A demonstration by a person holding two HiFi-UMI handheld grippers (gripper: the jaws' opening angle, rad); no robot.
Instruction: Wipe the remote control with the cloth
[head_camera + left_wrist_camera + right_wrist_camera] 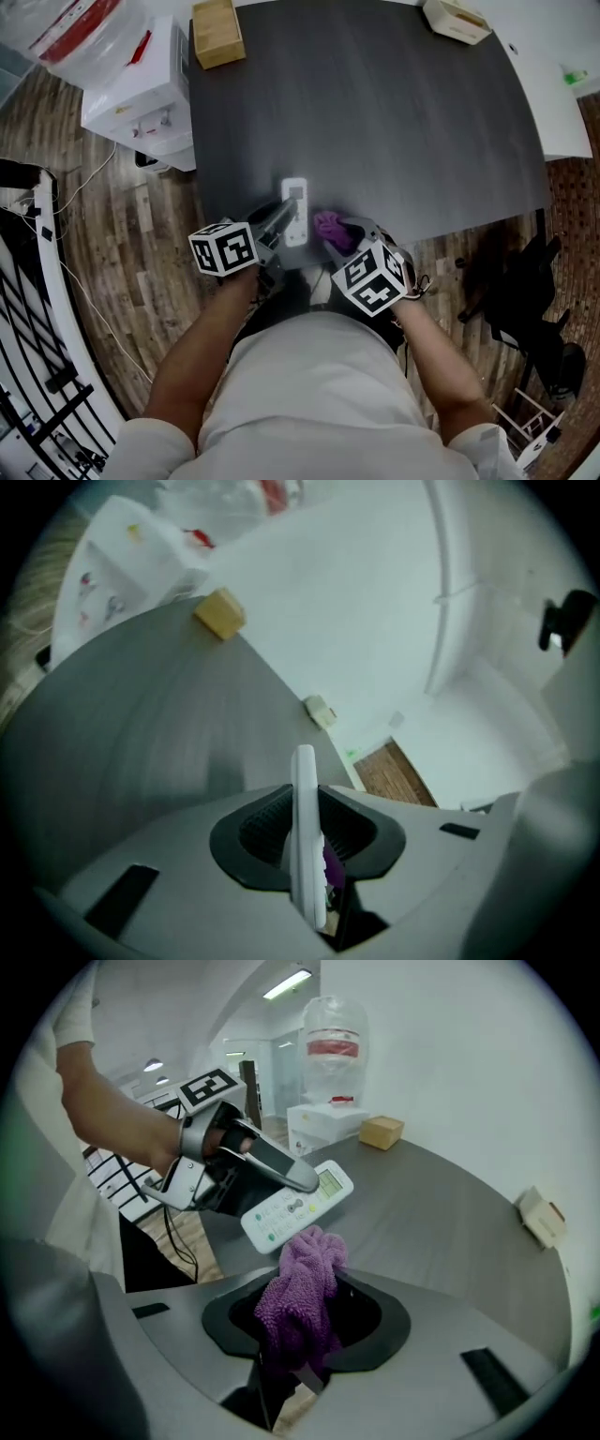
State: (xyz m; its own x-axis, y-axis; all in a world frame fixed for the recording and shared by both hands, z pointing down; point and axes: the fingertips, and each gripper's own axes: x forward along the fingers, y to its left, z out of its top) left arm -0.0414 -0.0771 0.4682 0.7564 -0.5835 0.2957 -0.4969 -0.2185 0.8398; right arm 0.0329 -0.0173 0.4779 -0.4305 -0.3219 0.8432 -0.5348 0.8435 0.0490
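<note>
Purple cloth (300,1302) sits bunched between the jaws of my right gripper (349,234), which is clamped on it just right of the white remote control (294,211). My left gripper (277,223) is closed on the remote's near end, holding it over the near edge of the dark grey desk (375,122). The cloth's tip lies just beside the remote's button face; I cannot tell whether they touch. A wooden box (217,33) rests at the desk's far left corner.
</note>
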